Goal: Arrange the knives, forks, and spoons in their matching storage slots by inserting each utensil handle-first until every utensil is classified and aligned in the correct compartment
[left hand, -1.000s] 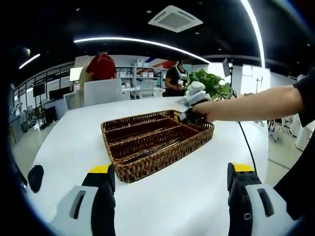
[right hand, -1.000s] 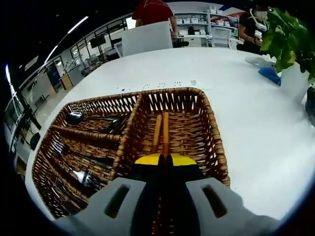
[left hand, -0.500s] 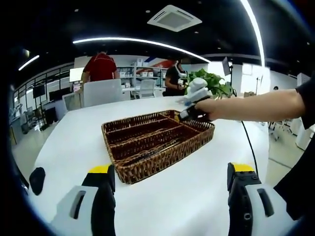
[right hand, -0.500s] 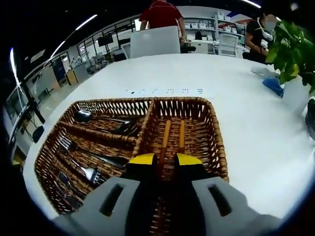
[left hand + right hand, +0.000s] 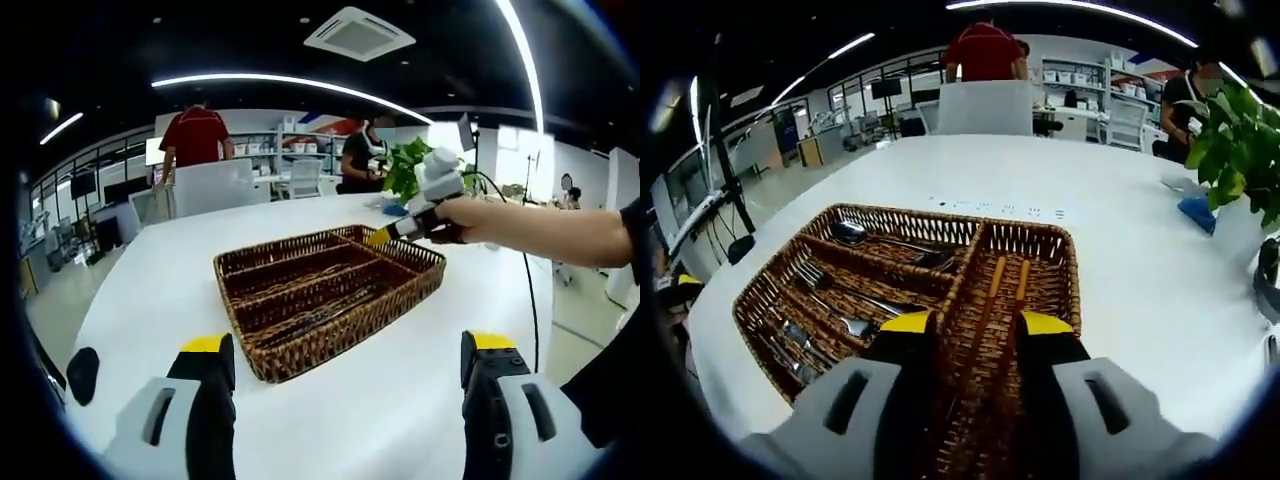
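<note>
Above the wicker basket [image 5: 1060, 300] on the white table [image 5: 1140, 290], the right gripper [image 5: 975, 322] has parted and lifted off two wooden-handled utensils [image 5: 1005, 285]; they lie in the right compartment. Forks [image 5: 835, 305] and spoons [image 5: 875, 238] fill left slots; left gripper [image 5: 345, 350] hangs apart, empty; sorting appears near complete.

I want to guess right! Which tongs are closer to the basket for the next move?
Probably the right tongs: they hang open right over the brown woven wicker basket, above two wooden sticks. The left tongs hang open farther back over the white table.
</note>
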`<state>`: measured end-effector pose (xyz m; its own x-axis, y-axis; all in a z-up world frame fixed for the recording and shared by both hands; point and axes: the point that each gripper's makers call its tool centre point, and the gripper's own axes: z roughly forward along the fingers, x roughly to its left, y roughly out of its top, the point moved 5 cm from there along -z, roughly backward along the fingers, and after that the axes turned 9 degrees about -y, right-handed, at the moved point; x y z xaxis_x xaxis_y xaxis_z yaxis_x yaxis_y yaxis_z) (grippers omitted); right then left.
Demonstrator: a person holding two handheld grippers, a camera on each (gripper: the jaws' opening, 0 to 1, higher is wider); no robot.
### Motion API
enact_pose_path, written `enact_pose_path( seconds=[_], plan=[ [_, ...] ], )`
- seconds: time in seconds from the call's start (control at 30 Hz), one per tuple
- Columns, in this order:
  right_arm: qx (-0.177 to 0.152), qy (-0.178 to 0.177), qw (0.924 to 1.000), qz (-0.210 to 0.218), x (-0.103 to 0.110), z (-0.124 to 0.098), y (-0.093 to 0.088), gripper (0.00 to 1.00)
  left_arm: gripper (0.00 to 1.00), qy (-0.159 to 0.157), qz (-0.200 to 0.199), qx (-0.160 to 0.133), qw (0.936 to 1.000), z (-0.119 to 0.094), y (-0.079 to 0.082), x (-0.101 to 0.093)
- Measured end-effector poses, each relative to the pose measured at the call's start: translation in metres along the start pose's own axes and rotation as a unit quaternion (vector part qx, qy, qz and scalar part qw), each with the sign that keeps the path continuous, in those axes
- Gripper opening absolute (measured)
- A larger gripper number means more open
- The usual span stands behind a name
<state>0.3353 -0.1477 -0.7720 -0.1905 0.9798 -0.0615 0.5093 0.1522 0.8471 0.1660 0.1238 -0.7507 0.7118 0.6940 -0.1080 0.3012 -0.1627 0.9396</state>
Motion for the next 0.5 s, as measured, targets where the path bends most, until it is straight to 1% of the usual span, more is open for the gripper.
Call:
enact_pose_path(
  seconds=[0.07,0.13,0.27,0.33,0.37,0.43,0.5],
  plan=[
    [-0.012,0.013,0.9998,-0.001,0.004,-0.011,0.003,0.41,0.96,-0.003,0.000,0.000,1.0000,0.001,0.001,-0.001],
    [-0.024,0.020,0.9994,-0.015,0.006,-0.020,0.005,0.45,0.96,-0.003,0.001,0.000,1.0000,0.002,0.002,0.000],
    [-0.036,0.037,0.9982,-0.030,0.011,-0.039,0.002,0.53,0.97,-0.002,0.000,0.001,1.0000,0.002,0.005,0.002],
    [-0.046,0.046,0.9970,-0.041,0.012,-0.052,-0.003,0.59,0.97,0.000,0.000,-0.001,1.0000,0.000,0.007,0.001],
    [-0.047,0.049,0.9967,-0.044,0.013,-0.054,-0.005,0.61,0.97,0.002,0.000,-0.002,1.0000,0.000,0.008,0.001],
    [-0.054,0.052,0.9961,-0.047,0.011,-0.067,-0.010,0.64,0.97,0.003,-0.001,-0.005,1.0000,-0.001,0.010,0.001],
    [-0.057,0.052,0.9959,-0.047,0.009,-0.075,-0.013,0.66,0.98,0.005,-0.002,-0.007,1.0000,-0.002,0.011,0.001]
  ],
)
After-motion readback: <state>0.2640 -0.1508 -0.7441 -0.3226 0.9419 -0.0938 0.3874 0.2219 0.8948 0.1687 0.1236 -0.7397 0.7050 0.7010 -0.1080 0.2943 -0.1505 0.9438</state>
